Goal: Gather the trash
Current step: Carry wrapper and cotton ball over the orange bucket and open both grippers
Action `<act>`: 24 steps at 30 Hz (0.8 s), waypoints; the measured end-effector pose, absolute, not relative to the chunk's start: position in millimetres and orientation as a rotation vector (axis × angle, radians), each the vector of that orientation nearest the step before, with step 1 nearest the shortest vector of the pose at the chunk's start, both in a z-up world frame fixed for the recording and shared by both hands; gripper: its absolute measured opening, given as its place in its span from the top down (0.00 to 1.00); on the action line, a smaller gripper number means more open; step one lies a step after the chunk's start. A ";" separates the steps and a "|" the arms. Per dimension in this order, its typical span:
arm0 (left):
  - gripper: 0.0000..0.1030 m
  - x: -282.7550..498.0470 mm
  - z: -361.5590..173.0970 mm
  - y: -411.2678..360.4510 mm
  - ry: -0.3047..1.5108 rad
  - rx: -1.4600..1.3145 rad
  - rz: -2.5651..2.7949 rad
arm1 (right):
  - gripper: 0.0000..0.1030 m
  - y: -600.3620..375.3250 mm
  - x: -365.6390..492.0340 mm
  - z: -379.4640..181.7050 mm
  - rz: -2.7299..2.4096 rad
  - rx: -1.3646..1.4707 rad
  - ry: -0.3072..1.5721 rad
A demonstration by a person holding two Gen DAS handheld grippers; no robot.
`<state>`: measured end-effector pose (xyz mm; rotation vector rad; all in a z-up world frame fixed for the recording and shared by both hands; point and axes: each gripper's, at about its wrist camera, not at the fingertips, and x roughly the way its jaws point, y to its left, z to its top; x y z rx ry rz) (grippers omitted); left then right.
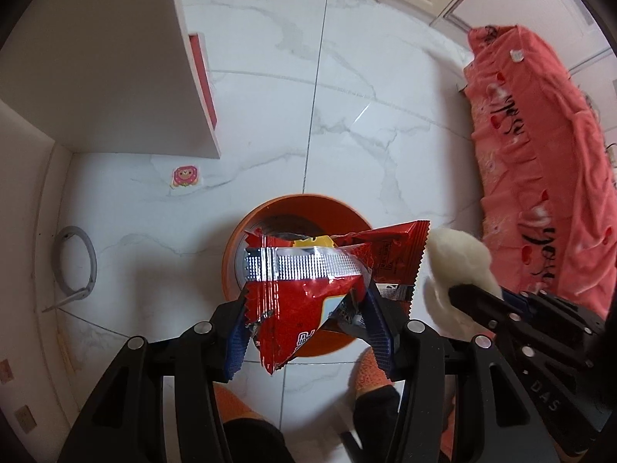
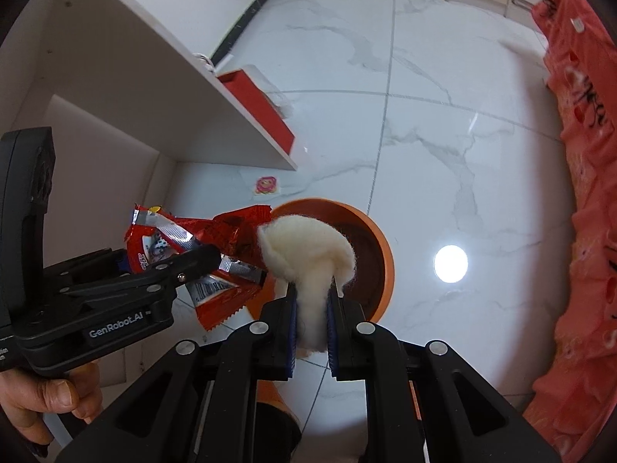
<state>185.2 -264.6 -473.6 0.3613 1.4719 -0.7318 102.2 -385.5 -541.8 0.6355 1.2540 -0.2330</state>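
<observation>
My left gripper (image 1: 304,305) is shut on crumpled red snack wrappers (image 1: 300,297), which hang just above an orange bin (image 1: 270,212) on the floor. The same wrappers (image 2: 227,235) show at the left of the right wrist view, pinched in the left gripper (image 2: 208,256). My right gripper (image 2: 312,297) is shut on a white cotton wad (image 2: 308,247) held over the near rim of the orange bin (image 2: 380,239). In the left wrist view the cotton wad (image 1: 459,258) sits at the right, beside the wrappers, on the right gripper (image 1: 455,293). The bin's inside is dark and mostly hidden.
A white shelf unit (image 1: 115,77) with a red panel (image 1: 204,77) stands at the left. A pink sticker (image 1: 185,176) lies on the marble floor (image 1: 347,115). Pink-red fabric (image 1: 540,154) covers furniture on the right. A grey ring (image 1: 83,254) lies by the left wall. Orange slippers (image 1: 370,370) are below.
</observation>
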 end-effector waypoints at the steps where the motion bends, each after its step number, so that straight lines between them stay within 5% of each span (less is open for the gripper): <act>1: 0.47 185.6 -482.0 -266.2 1.488 0.371 -0.727 | 0.87 -386.1 102.3 -546.9 -0.237 0.645 1.258; 5: 0.40 185.6 -499.1 -272.9 1.517 0.392 -0.726 | 0.87 -391.7 108.5 -563.3 -0.247 0.664 1.277; 7: 0.23 185.2 -503.1 -276.2 1.523 0.416 -0.732 | 0.87 -390.2 110.3 -565.3 -0.249 0.664 1.284; 12: 0.14 188.3 -496.2 -275.1 1.488 0.450 -0.724 | 0.86 -389.4 110.9 -571.4 -0.254 0.665 1.300; 16: 0.14 192.2 -485.6 -269.4 1.450 0.465 -0.718 | 0.80 -388.1 116.3 -579.4 -0.239 0.687 1.308; 20: 0.14 197.9 -477.9 -259.1 1.425 0.483 -0.691 | 0.53 -381.7 124.6 -585.3 -0.207 0.685 1.330; 24: 0.14 202.3 -476.2 -252.0 1.439 0.475 -0.657 | 0.53 -374.2 125.4 -577.2 -0.200 0.658 1.329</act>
